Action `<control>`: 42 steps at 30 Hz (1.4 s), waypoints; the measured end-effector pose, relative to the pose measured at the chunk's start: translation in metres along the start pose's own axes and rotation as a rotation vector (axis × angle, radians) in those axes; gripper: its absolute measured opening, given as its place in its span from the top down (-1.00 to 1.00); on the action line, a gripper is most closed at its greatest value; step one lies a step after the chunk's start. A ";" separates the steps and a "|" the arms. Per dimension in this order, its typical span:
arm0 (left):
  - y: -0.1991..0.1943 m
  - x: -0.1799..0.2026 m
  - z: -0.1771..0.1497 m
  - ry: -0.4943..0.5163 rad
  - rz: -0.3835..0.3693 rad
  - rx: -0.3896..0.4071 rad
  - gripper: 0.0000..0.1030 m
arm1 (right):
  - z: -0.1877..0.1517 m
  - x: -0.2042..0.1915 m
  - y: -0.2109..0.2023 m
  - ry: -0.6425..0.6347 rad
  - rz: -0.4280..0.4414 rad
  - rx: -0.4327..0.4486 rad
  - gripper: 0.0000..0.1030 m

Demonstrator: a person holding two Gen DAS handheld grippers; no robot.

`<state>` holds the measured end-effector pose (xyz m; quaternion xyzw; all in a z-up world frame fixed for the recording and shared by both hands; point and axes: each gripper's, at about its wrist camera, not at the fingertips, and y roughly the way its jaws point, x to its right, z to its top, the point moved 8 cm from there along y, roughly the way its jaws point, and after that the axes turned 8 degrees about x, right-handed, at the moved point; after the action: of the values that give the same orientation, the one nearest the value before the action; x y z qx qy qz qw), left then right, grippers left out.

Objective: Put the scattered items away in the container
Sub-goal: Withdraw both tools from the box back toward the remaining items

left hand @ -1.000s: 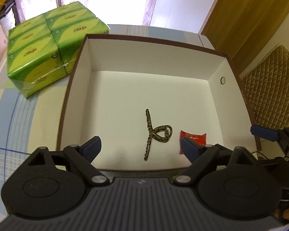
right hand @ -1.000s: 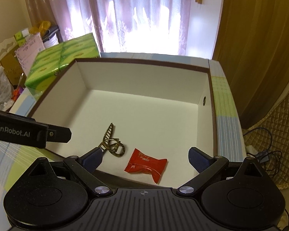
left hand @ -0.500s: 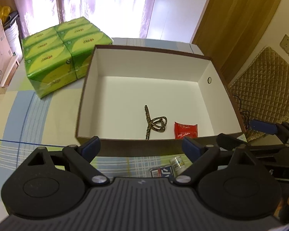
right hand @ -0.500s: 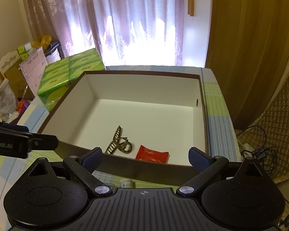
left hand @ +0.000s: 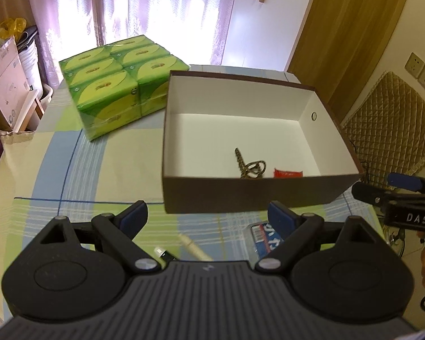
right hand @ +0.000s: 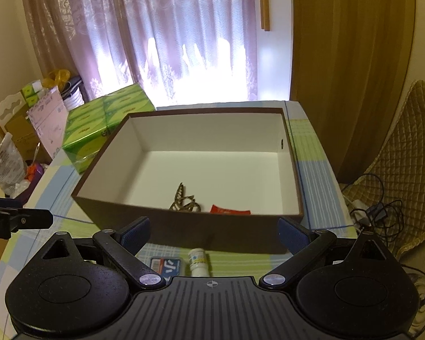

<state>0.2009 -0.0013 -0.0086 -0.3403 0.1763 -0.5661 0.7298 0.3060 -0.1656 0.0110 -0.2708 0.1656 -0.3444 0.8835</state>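
A brown box with a white inside (left hand: pixel 240 195) (right hand: pixel 212 232) stands on the table. A patterned hair claw (left hand: pixel 249 165) (right hand: pixel 184 201) and a red candy packet (left hand: pixel 287 173) (right hand: pixel 231 211) lie in it near the front wall. My left gripper (left hand: pixel 208 216) is open and empty, in front of the box. Below it lie a blue-and-white packet (left hand: pixel 265 236), a cream stick (left hand: pixel 194 248) and a small dark item with a white tip (left hand: pixel 163 253). My right gripper (right hand: pixel 214 232) is open and empty, above the blue-and-white packet (right hand: pixel 167 265) and a small white bottle (right hand: pixel 198 262).
A pack of green tissue boxes (left hand: pixel 116 82) (right hand: pixel 104 121) sits left of the box. Cardboard boxes and bags (right hand: pixel 22 141) crowd the far left. A quilted chair (left hand: pixel 391 121) and cables (right hand: pixel 374 212) are at the right, past the table edge.
Both grippers have pulled back and up from over the box. The loose items in front of the box have come into view. Both stay open.
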 end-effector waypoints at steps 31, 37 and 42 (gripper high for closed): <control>0.028 -0.017 -0.134 0.048 0.002 -0.288 -0.73 | -0.145 -0.002 0.002 0.088 -0.012 -0.247 -0.95; 0.034 -0.022 -0.135 0.034 0.010 -0.307 -0.73 | -0.155 0.008 0.011 0.098 -0.020 -0.269 -0.95; 0.037 -0.028 -0.136 0.021 0.022 -0.314 -0.73 | -0.154 0.019 0.016 0.176 -0.015 -0.262 -0.95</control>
<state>0.1311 -0.0106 -0.1341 -0.4422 0.2741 -0.5271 0.6719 0.2540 -0.2254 -0.1232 -0.3538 0.2836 -0.3489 0.8202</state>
